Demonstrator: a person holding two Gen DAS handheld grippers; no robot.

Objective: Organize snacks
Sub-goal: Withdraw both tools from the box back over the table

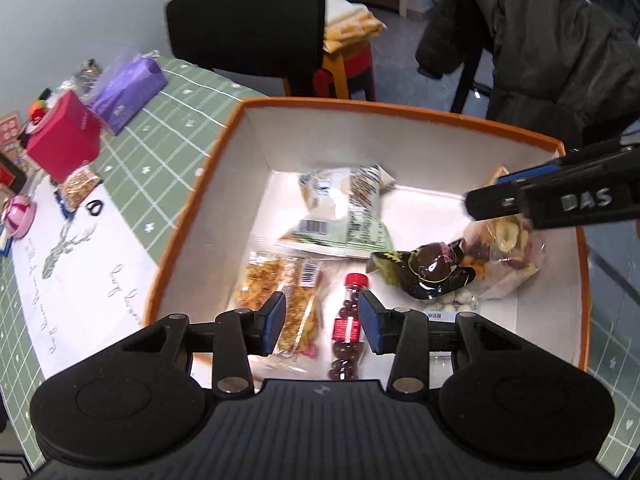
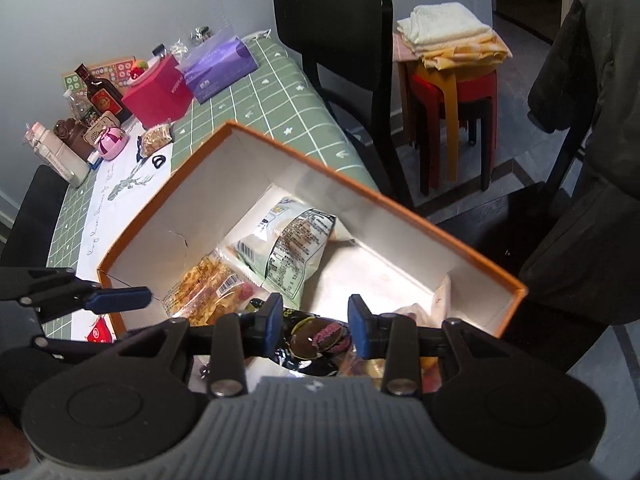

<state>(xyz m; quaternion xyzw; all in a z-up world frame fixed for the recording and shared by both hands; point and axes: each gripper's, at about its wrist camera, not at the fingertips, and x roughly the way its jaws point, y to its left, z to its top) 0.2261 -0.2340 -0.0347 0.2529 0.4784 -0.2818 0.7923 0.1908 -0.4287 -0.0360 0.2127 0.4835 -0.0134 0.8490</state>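
**Item: snack box, sorting in progress**

- Container: orange-rimmed box [image 1: 400,110], centre of frame, on the green checked tablecloth [image 1: 168,128].
- Contents, 5: pale-green bag [image 1: 344,216], cracker packet [image 1: 260,284], red-capped bottle of chocolate balls [image 1: 347,326], dark chocolate packet [image 2: 316,338], dried-fruit bag [image 1: 508,248].
- Outstanding: nut packet [image 1: 80,188], on the cloth at left.
- Left gripper [image 1: 323,320]: spread, empty, above the bottle.
- Right gripper [image 2: 315,320]: narrow gap, pinching nothing, over the chocolate packet.
- Handling note: likely a withdrawal. Lift clear of the rim, keep the 2 claws apart, and take the nut packet by 1 edge.
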